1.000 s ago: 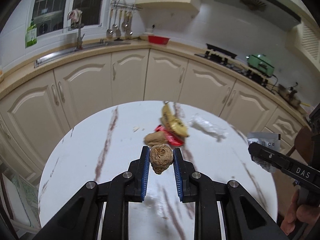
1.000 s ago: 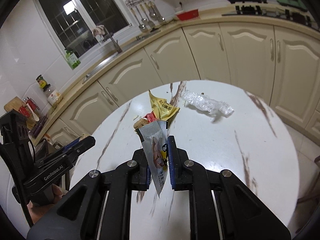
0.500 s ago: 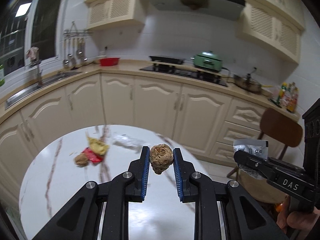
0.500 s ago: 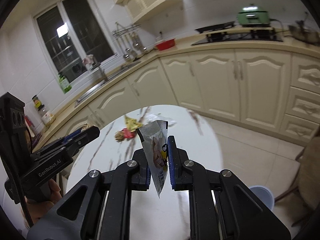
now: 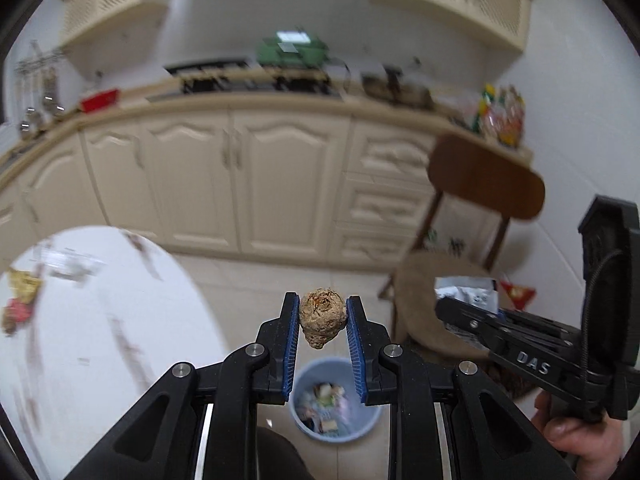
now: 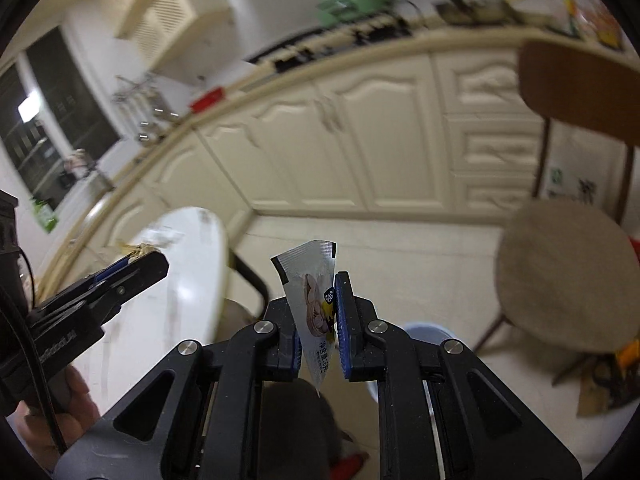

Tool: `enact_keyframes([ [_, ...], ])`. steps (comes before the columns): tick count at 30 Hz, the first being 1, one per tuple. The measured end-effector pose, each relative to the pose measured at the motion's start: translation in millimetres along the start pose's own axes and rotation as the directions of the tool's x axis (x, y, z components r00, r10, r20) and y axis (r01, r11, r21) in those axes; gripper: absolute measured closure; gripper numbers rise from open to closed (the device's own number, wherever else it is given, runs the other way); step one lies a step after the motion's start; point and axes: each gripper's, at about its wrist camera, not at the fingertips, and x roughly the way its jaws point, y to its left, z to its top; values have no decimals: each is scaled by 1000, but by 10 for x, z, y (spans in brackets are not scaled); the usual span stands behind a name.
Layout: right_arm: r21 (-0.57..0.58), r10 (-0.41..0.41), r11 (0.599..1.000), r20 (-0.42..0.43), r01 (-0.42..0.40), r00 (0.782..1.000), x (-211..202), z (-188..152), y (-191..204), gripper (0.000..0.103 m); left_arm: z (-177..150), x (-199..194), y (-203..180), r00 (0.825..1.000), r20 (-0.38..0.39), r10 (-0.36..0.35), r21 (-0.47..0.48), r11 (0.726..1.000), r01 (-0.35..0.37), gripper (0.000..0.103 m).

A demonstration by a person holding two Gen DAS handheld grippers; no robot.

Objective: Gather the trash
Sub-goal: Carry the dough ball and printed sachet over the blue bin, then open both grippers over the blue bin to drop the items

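Note:
My left gripper (image 5: 322,322) is shut on a brown wrinkled lump (image 5: 322,322) and holds it in the air above a pale blue trash bin (image 5: 335,402) on the floor, which holds several scraps. My right gripper (image 6: 318,320) is shut on a silver snack wrapper (image 6: 314,304); it also shows at the right of the left wrist view (image 5: 466,300). The bin's rim (image 6: 424,330) peeks out behind the right fingers. More trash, a yellow and red wrapper (image 5: 20,298) and clear plastic (image 5: 68,266), lies on the round white table (image 5: 100,340) to the left.
A wooden chair with a round beige cushion (image 6: 560,276) stands to the right of the bin. Cream kitchen cabinets (image 5: 240,184) run along the back. A tiled floor (image 5: 280,280) lies between table and cabinets. A red scrap (image 5: 518,292) lies beyond the chair.
Both grippers have swung right, away from the table and toward the floor, still holding the lump and the wrapper. The trash bin has come into view below them.

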Motion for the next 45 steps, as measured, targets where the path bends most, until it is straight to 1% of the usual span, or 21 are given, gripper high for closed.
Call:
enact_keyframes([
  [5,101,-28,994,-106,38,994,458,-175,-601,89,-46,623,-176,989,-144,-22,33,999,27,84],
  [8,157,-30,986,-175,58,984,755,-300,-901,89,-47,1017,-220,972,-234,-21,42,999,31,84],
  [11,200,-25,977,-225,71,974,1003,-419,-1142,89,-101,1319,-246,954,-298,-11,57,998,29,84],
  [13,220,-22,972,-255,80,967,1142,-485,-1274,89,-4,1527,-274,944,-329,-7,67,997,31,83],
  [15,239,-19,967,-288,91,957,1267,-558,-1375,89,-31,1655,-333,933,-359,1,78,997,29,83],
  [16,245,-16,965,-294,92,956,1298,-570,-1396,87,110,1794,-358,929,-370,6,81,996,26,81],
  [17,250,-16,964,-300,95,954,1331,-585,-1421,87,119,1859,-343,923,-385,14,84,996,20,79],
  [18,253,-18,962,-305,99,952,1360,-594,-1448,86,183,1966,-281,915,-402,22,85,996,13,72],
  [19,258,-18,961,-308,102,951,1383,-598,-1457,84,174,2046,-327,910,-414,29,89,996,9,60],
  [20,263,-18,959,-311,104,950,1405,-600,-1471,81,254,2138,-333,906,-423,36,95,995,5,54],
  [21,268,-17,957,-319,107,948,1429,-608,-1494,70,309,2237,-368,905,-424,46,100,995,-3,44],
  [22,270,-18,956,-323,111,946,1454,-614,-1486,56,366,2305,-399,906,-419,57,105,994,-14,41],
  [23,272,-24,955,-326,118,945,1481,-609,-1486,51,401,2366,-414,908,-413,65,109,994,-22,40],
  [25,288,-42,947,-326,141,945,1495,-624,-1541,28,419,2406,-431,911,-404,80,113,993,-37,27],
  [26,299,-45,943,-325,148,945,1489,-629,-1563,21,412,2402,-429,914,-396,90,114,992,-49,23],
  [27,309,-52,938,-324,158,945,1485,-628,-1582,6,402,2382,-432,917,-386,100,117,991,-59,15],
  [28,321,-69,930,-321,177,944,1471,-629,-1608,0,379,2348,-430,920,-378,107,119,991,-66,10],
  [31,332,-112,917,-319,221,941,1416,-612,-1637,0,316,2233,-430,921,-373,109,111,991,-72,6],
  [33,324,-145,912,-319,252,936,1385,-587,-1639,0,321,2163,-426,920,-385,73,87,995,-42,5],
  [35,333,-155,907,-309,259,938,1324,-558,-1623,0,342,2049,-424,924,-377,64,86,996,-34,5],
  [45,294,-183,923,-233,249,955,936,-344,-1252,0,452,1185,-249,963,-269,22,56,998,-7,1],
])
